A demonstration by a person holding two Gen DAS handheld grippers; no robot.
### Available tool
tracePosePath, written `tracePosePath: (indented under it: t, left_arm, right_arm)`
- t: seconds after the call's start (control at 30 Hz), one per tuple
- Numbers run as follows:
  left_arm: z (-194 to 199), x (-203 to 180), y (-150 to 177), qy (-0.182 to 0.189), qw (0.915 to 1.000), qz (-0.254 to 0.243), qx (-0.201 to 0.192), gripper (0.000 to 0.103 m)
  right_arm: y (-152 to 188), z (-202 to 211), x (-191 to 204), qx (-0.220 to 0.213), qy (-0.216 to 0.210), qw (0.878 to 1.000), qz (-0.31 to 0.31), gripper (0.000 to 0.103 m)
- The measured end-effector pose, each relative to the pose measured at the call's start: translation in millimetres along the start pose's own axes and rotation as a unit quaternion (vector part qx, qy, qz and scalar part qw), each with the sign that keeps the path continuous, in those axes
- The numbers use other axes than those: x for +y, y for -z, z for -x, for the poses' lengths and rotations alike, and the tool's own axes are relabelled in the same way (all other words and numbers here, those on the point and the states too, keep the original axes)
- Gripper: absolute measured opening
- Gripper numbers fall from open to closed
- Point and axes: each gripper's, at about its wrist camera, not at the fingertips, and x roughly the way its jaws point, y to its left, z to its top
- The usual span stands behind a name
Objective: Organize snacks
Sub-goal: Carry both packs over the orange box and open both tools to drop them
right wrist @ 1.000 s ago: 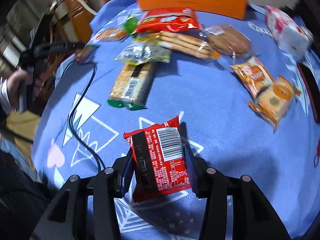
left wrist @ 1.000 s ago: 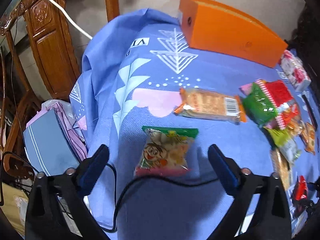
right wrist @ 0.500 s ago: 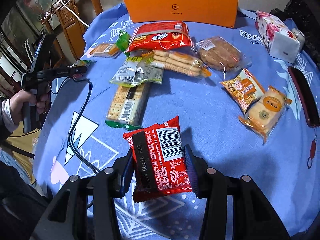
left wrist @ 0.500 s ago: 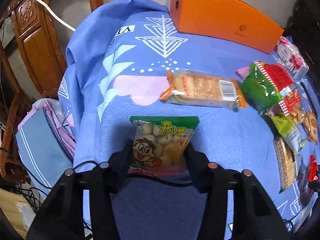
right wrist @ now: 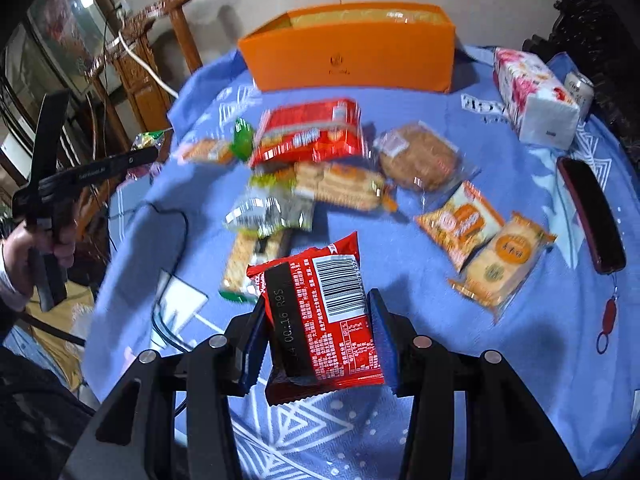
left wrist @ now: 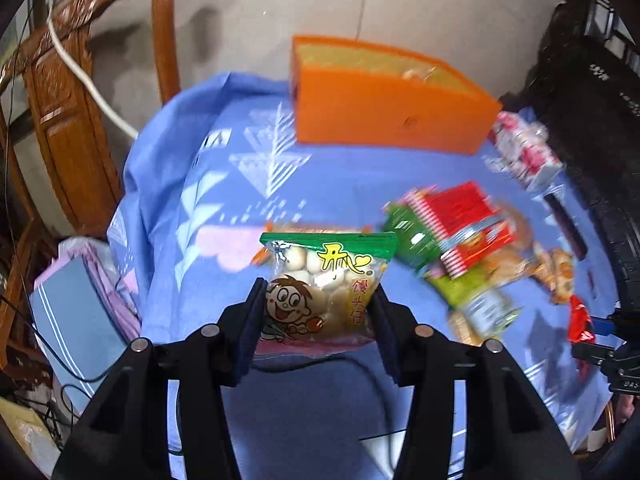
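My left gripper (left wrist: 318, 312) is shut on a clear snack bag with a green top and a cartoon face (left wrist: 324, 284), held above the blue tablecloth (left wrist: 240, 184). My right gripper (right wrist: 318, 330) is shut on a red snack packet with a barcode (right wrist: 320, 312), also lifted off the cloth. An open orange box (left wrist: 384, 108) stands at the table's far edge; it also shows in the right wrist view (right wrist: 352, 56). The left gripper (right wrist: 92, 168) shows at the left of the right wrist view.
Several snack packs lie mid-table: a red bag (right wrist: 312, 132), a round cake pack (right wrist: 420, 156), orange biscuit packs (right wrist: 496, 256), a cracker sleeve (right wrist: 244, 264). A tissue pack (right wrist: 532, 96), a can (right wrist: 578, 88) and a dark case (right wrist: 592, 216) sit right. A black cable (right wrist: 168, 240) crosses the cloth. A wooden chair (left wrist: 72, 92) stands left.
My left gripper closed on the cartoon bag and lifted it off the cloth. My right gripper kept its red packet and rose, with the orange box's open top now showing.
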Motion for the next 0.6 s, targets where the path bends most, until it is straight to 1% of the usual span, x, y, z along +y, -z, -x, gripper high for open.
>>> tracePosePath:
  t: [0.1,0.23,0.33,0.43,0.6]
  left_arm:
    - [13,-14,-21,0.009,0.9998,-0.009,-0.017,0.049]
    - [26,-28,-61,0.026,0.9987,-0.010,-0.043,0.049]
    - [32,-37,-98,0.033,0.9973,-0.009,-0.065,0.049]
    - [36,-47,-141,0.037,0.9953,-0.013,-0.088,0.049]
    - [35,-66,-207,0.036,0.9918,-0.030,-0.119,0.049]
  right_arm:
    - [-17,14,-1,-0.023,-0.010,1.000,-0.003,0.047]
    - [-55,34,-3,-0.062,-0.026,0.998,0.001,0.047]
    - [-96,52,-4,-0.104,-0.035,0.994,0.017,0.047]
    - [-150,69,-7,-0.151,-0.040,0.987,0.032,0.047]
    - [-230,81,-18,-0.212,-0.037,0.976,0.041,0.047]
